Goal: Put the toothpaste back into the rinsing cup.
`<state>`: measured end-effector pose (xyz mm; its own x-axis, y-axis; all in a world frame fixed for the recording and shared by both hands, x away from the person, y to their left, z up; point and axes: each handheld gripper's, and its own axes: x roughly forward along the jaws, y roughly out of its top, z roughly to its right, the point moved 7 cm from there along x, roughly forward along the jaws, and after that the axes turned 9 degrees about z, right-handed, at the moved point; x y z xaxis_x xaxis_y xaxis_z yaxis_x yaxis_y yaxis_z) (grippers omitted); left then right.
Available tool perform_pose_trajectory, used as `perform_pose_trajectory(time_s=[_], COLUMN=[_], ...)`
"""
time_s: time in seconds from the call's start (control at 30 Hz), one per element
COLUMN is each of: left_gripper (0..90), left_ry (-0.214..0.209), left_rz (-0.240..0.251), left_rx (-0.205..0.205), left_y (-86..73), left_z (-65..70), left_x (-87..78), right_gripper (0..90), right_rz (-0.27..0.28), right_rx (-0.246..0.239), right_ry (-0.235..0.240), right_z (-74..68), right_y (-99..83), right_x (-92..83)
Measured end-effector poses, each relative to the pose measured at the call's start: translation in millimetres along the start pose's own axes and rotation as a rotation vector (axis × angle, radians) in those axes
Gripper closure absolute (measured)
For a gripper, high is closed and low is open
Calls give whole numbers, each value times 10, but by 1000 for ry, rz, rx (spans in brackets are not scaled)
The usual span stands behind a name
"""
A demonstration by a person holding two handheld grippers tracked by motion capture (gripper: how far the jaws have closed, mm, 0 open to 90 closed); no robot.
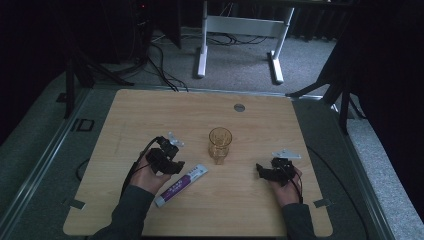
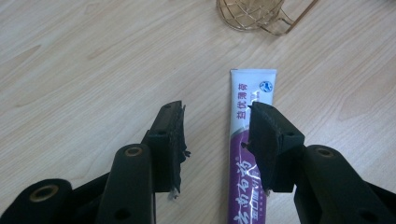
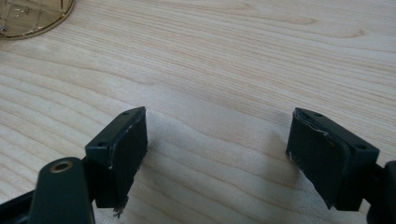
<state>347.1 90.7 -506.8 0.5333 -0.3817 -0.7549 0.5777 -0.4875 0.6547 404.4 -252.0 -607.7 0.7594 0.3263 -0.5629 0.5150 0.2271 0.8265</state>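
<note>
A white and purple toothpaste tube point(image 1: 181, 185) lies flat on the wooden table point(image 1: 150, 110), slanting from lower left to upper right. Behind it stands a gold wire cup point(image 1: 220, 144). My left gripper point(image 1: 170, 167) hovers at the tube's left side, open. In the left gripper view the tube point(image 2: 245, 154) runs under the right-hand jaw, mostly between the jaws, with the left gripper point(image 2: 217, 140) above it and no pad pressing on it. My right gripper point(image 1: 262, 172) rests open on the right, and the right gripper point(image 3: 217, 144) has only bare wood between its jaws.
A small round grey disc point(image 1: 239, 107) sits near the table's far edge. The wire cup's base point(image 2: 252, 14) shows beyond the tube's flat end, and its rim point(image 3: 32, 16) lies at the upper left of the right gripper view. White desk legs point(image 1: 202, 50) stand on the carpet behind.
</note>
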Motion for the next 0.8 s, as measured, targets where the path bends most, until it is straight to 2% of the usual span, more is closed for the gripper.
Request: perform_pose_trajectory(time_s=[0.27, 0.8], left_gripper=[575, 603], left_ry=[-25, -30], left_rz=[-34, -107], left_rx=[17, -6], left_y=[-4, -24], left_z=[48, 83], left_x=[29, 73], right_gripper=[199, 199], right_rz=[-1, 0], right_rx=[-1, 0], right_ry=[0, 0], right_z=[1, 0], right_y=[0, 0], right_x=[-1, 0])
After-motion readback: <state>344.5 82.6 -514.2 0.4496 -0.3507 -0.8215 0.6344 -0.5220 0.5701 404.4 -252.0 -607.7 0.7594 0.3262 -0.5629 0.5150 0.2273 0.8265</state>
